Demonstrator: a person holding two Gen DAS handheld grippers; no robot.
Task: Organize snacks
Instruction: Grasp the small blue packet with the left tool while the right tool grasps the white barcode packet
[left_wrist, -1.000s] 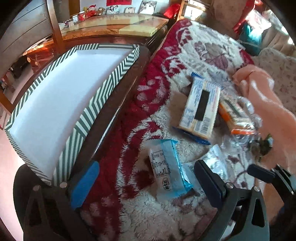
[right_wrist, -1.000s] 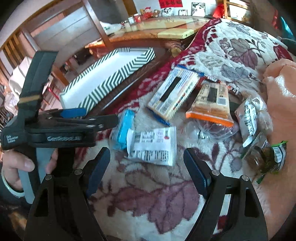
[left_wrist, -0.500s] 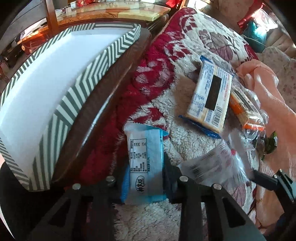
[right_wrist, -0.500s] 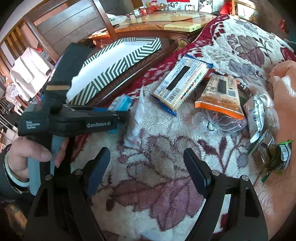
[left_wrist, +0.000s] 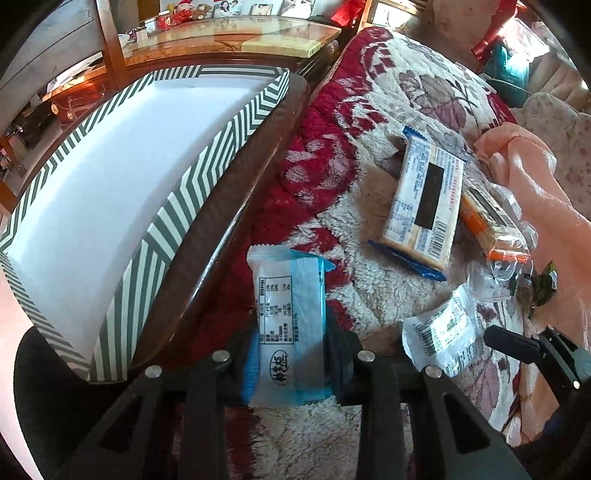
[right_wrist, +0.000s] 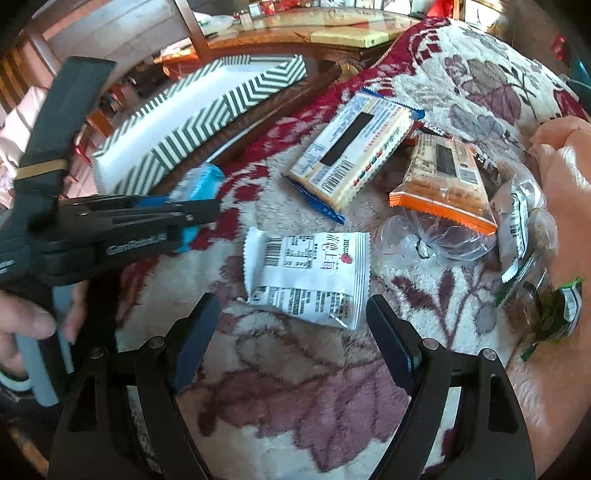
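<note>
Blue packet (left_wrist: 290, 325) clamped in left gripper (left_wrist: 291, 363); right gripper (right_wrist: 291, 339) agape below white packet (right_wrist: 308, 275).

Both wrist cameras look steeply down and close over the floral blanket (left_wrist: 388, 288), the left nearer its edge beside the striped box (left_wrist: 207, 166), the right further in, sharing the box and the cracker pack (right_wrist: 351, 155).

A fluffy, deep-piled blanket (right_wrist: 332, 387) is seen under glossy, crinkled plastic snack packets (right_wrist: 308, 278). Matt black plastic is shown on the right gripper (right_wrist: 291, 332), with bright metal pins. Smooth striped card forms the box (left_wrist: 110, 192); its wooden ledge (left_wrist: 229, 206) is polished dark.
</note>
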